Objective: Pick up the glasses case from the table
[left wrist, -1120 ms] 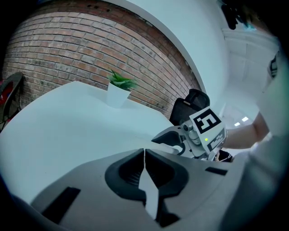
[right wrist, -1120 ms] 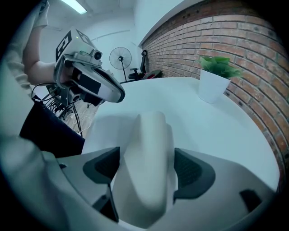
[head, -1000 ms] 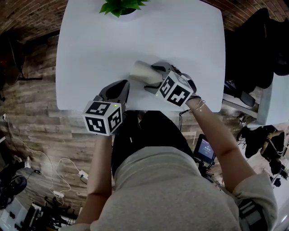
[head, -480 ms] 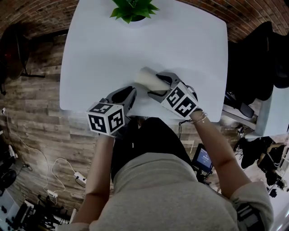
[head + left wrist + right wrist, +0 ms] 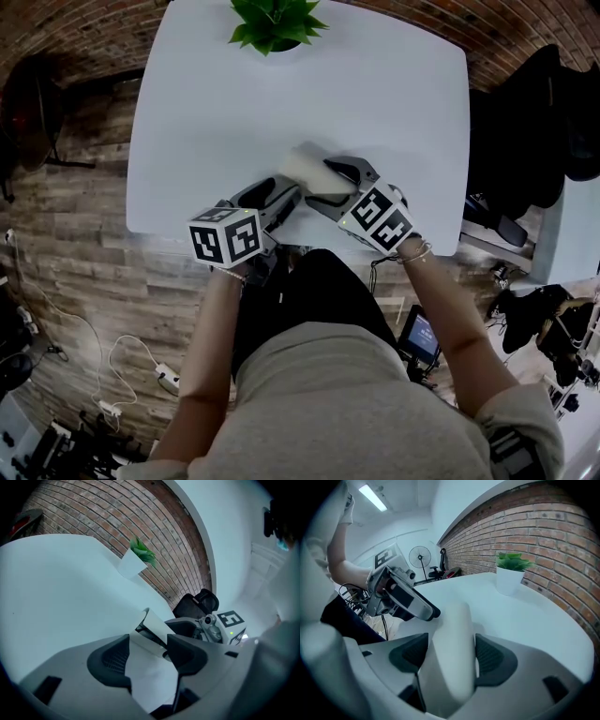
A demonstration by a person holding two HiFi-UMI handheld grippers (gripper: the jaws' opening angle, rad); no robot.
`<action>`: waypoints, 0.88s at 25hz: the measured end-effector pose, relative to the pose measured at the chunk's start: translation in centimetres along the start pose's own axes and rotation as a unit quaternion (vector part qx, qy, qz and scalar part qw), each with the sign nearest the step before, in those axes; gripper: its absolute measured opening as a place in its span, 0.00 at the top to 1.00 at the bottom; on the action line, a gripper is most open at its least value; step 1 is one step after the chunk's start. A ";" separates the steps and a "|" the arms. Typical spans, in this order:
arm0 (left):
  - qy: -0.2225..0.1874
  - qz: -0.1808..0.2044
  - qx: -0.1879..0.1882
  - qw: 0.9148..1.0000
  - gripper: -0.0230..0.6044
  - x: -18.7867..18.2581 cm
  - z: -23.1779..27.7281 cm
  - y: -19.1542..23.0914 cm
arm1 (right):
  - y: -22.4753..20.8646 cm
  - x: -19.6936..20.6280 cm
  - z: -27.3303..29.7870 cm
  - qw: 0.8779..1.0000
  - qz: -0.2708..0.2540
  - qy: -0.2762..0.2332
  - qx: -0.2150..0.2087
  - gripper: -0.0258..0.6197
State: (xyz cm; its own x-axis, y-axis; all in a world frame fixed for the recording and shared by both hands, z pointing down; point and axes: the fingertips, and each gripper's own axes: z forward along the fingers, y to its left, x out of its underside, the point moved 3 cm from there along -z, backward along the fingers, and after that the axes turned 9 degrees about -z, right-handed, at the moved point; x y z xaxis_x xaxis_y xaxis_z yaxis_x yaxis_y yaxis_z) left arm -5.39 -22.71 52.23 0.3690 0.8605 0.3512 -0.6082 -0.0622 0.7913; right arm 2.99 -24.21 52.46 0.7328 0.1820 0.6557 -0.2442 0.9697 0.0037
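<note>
The glasses case [image 5: 306,167] is a pale, rounded oblong near the front of the white table [image 5: 375,94]. My right gripper [image 5: 323,184] is shut on it from the right, and the case [image 5: 452,653] fills the gap between its dark pads. My left gripper [image 5: 284,195] comes in from the lower left, its tips at the case's near end. Its jaws are opening, with the case's white end [image 5: 151,667] lying between them. The right gripper's body [image 5: 197,627] shows just beyond that end. Whether the case rests on the table or hangs just above it I cannot tell.
A green plant in a white pot [image 5: 274,21] stands at the table's far edge. The table's front edge runs just under both grippers. Dark chairs and bags [image 5: 534,112] crowd the right side, and wood floor with cables lies to the left.
My left gripper has moved up and to the right onto the case's near end, and its jaws have gone from shut to wide. The right gripper has kept its hold.
</note>
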 end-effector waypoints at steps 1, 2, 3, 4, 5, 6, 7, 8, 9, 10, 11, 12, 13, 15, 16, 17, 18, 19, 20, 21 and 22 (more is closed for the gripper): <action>0.000 0.004 -0.002 1.000 0.60 -0.1 0.0 0.0 | 0.0 0.2 0.2 1.000 -0.005 0.007 0.003 0.48; 0.001 0.008 -0.003 1.000 0.60 -0.1 0.0 -0.1 | -0.1 0.4 0.5 1.000 -0.010 0.015 0.006 0.48; 0.001 0.011 -0.004 1.000 0.60 -0.1 0.0 -0.1 | -0.1 0.6 0.7 1.000 -0.014 0.022 0.009 0.47; 0.002 0.014 -0.004 1.000 0.60 -0.1 -0.1 -0.2 | -0.2 0.8 0.9 0.999 -0.016 0.029 0.011 0.47; 0.002 0.016 -0.004 1.000 0.60 0.0 -0.1 -0.2 | -0.2 1.0 1.1 0.999 -0.018 0.035 0.012 0.47; 0.002 0.017 -0.003 1.000 0.60 0.0 -0.2 -0.2 | -0.2 1.1 1.3 0.999 -0.019 0.040 0.013 0.47; 0.002 0.018 -0.003 1.000 0.60 0.0 -0.3 -0.2 | -0.2 1.2 1.4 0.999 -0.020 0.044 0.014 0.47; 0.003 0.020 -0.002 1.000 0.60 0.0 -0.3 -0.3 | -0.2 1.3 1.6 0.998 -0.021 0.049 0.014 0.47; 0.004 0.023 -0.002 1.000 0.60 0.0 -0.3 -0.3 | -0.2 1.4 1.7 0.998 -0.021 0.052 0.014 0.47; 0.005 0.026 -0.002 1.000 0.60 -0.1 -0.4 -0.3 | -0.2 1.4 1.9 0.998 -0.020 0.055 0.013 0.46; 0.007 0.029 -0.001 1.000 0.60 -0.1 -0.4 -0.4 | -0.2 1.5 2.0 0.998 -0.017 0.058 0.011 0.46; 0.008 0.031 0.000 0.999 0.60 -0.1 -0.4 -0.4 | -0.2 1.4 2.0 0.998 -0.012 0.060 0.010 0.46; 0.010 0.033 0.000 0.999 0.60 -0.1 -0.4 -0.4 | -0.3 1.3 2.1 0.998 -0.007 0.059 0.010 0.46; 0.013 0.035 -0.001 0.999 0.60 -0.1 -0.4 -0.4 | -0.6 0.7 2.1 0.999 0.002 0.048 0.017 0.46; 0.013 0.035 -0.002 0.999 0.60 -0.2 -0.4 -0.3 | -0.7 0.3 2.2 0.999 0.005 0.042 0.021 0.46; 0.013 0.034 -0.003 0.999 0.60 -0.2 -0.4 -0.2 | -0.8 0.0 2.4 0.999 0.008 0.039 0.023 0.46; 0.012 0.032 -0.003 0.999 0.60 -0.3 -0.5 -0.2 | -0.8 -0.2 2.6 0.999 0.009 0.038 0.023 0.46; 0.012 0.031 -0.003 0.999 0.60 -0.4 -0.5 -0.1 | -0.8 -0.4 2.8 0.999 0.007 0.040 0.024 0.46; 0.012 0.031 -0.003 0.999 0.60 -0.4 -0.5 -0.1 | -0.8 -0.4 3.1 0.999 0.005 0.044 0.025 0.46; 0.012 0.032 -0.002 0.999 0.60 -0.5 -0.6 -0.1 | -0.8 -0.4 3.3 0.998 0.001 0.049 0.029 0.46; 0.012 0.033 -0.002 0.999 0.60 -0.5 -0.6 -0.1 | -0.9 -0.4 3.4 0.998 -0.003 0.053 0.034 0.47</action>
State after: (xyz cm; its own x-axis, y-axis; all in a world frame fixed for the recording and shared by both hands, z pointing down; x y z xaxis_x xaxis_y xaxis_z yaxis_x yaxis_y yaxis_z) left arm -5.97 -22.82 51.65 0.3110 0.8663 0.3909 -0.6338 -0.1174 0.7645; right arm 0.72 -25.67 54.74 0.7968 0.1968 0.5712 -0.2804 0.9579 0.0612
